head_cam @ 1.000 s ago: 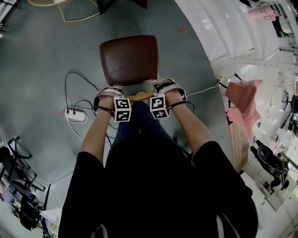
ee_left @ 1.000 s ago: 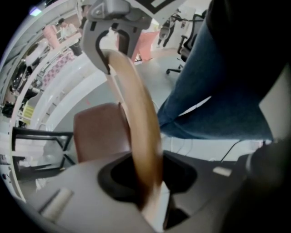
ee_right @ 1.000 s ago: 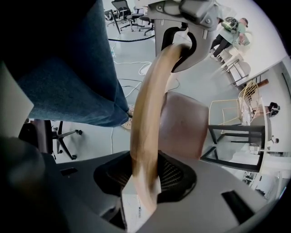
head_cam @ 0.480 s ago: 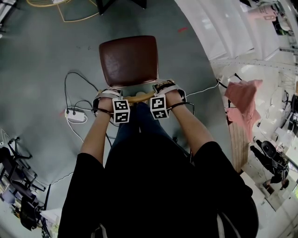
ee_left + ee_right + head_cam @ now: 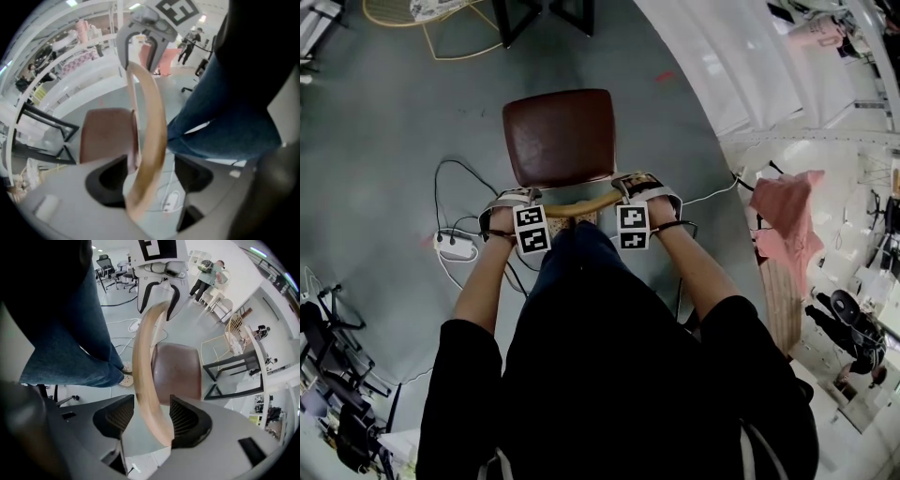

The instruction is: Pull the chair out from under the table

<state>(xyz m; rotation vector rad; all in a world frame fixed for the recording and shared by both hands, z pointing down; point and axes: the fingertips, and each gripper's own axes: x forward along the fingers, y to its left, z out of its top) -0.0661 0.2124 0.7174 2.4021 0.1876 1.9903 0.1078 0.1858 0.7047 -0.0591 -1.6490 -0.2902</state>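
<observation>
The chair stands on the grey floor, its brown seat (image 5: pixel 560 138) out in the open left of the white table (image 5: pixel 722 56). Both grippers straddle its curved wooden backrest rail (image 5: pixel 581 202) from above. My left gripper (image 5: pixel 512 201) is at the rail's left end and my right gripper (image 5: pixel 639 184) at its right end. In the left gripper view the rail (image 5: pixel 147 122) runs between the jaws of the gripper (image 5: pixel 150 180) with gaps on both sides. The right gripper (image 5: pixel 149 418) has the rail (image 5: pixel 143 357) loose between its pads. Both pairs of jaws have just been opening.
A white power strip (image 5: pixel 455 246) with black cables lies on the floor to the chair's left. The person's jeans-clad legs (image 5: pixel 75 348) stand right behind the backrest. A pink cloth (image 5: pixel 787 202) hangs at the right. Black frame legs (image 5: pixel 548 14) stand beyond the seat.
Both grippers' marker cubes have rolled slightly and moved a little apart along the rail. The head view has shifted, so the chair sits lower in the frame.
</observation>
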